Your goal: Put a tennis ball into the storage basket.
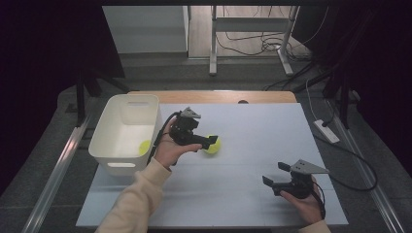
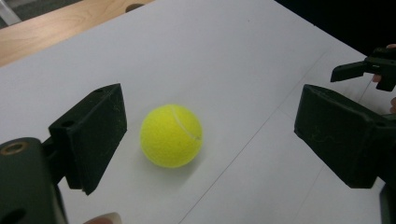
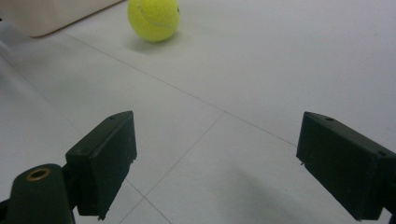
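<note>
A yellow tennis ball (image 1: 213,145) (image 2: 171,136) lies on the white table top (image 1: 252,131). My left gripper (image 1: 209,141) (image 2: 210,122) is held low over it with its jaws open. The ball sits between them, nearer the left jaw in the left gripper view, and neither pad touches it. My right gripper (image 1: 275,174) (image 3: 215,144) rests near the front right of the table, open and holding nothing. In the right gripper view the ball (image 3: 154,18) lies far ahead. A second yellow ball (image 1: 144,146) lies inside the white bin (image 1: 127,112).
The white bin stands at the table's left side, just left of my left hand; its wall (image 3: 46,18) is at the top left of the right gripper view. The right gripper (image 2: 369,70) is at the far right of the left gripper view. A wooden strip (image 1: 214,96) borders the back edge.
</note>
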Demonstrator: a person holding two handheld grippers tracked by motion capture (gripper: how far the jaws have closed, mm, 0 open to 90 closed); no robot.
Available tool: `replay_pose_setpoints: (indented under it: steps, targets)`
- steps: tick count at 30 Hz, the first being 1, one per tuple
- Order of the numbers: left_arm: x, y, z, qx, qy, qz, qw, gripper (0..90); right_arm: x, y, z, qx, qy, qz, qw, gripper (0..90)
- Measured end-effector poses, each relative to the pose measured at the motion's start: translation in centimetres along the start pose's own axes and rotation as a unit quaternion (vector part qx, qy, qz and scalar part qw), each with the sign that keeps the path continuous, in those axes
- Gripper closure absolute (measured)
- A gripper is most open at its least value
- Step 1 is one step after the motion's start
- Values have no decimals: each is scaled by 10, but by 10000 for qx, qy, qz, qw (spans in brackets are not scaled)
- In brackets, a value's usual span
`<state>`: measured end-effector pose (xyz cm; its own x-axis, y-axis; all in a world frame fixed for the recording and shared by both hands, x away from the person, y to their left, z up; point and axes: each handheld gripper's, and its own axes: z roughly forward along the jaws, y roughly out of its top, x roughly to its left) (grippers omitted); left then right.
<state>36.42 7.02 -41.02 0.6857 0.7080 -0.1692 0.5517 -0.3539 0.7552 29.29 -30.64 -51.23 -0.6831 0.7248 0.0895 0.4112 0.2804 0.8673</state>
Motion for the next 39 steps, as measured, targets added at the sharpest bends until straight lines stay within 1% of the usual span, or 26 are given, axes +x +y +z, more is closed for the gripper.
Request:
replay_pose_setpoints:
  steps: [1,6,8,16,23,32,38,39]
  targets:
    - [0,1,4,31,-3,-4,10000,103,1,0,0,-4,7,-23,10000,121]
    - [2,2,14,132,7,-41,9999,101,0,1,1,5,11,-17,10000,121]
    - [2,1,17,189,-23,-8,9998,100,1,1,1,-7,20,-29,10000,121]
    - [5,1,27,268,3,-74,9996,98,2,1,1,-10,31,-40,10000,120]
    - [7,1,40,447,-21,-79,9990,96,0,1,2,37,30,-55,10000,121]
    - [10,-1,51,573,-1,-102,9983,91,0,1,3,54,40,-54,10000,121]
    - [16,-1,57,648,10,-193,9977,91,0,1,4,60,37,-52,10000,120]
    - [17,-2,58,669,9,-184,9976,90,0,1,4,65,36,-54,10000,121]
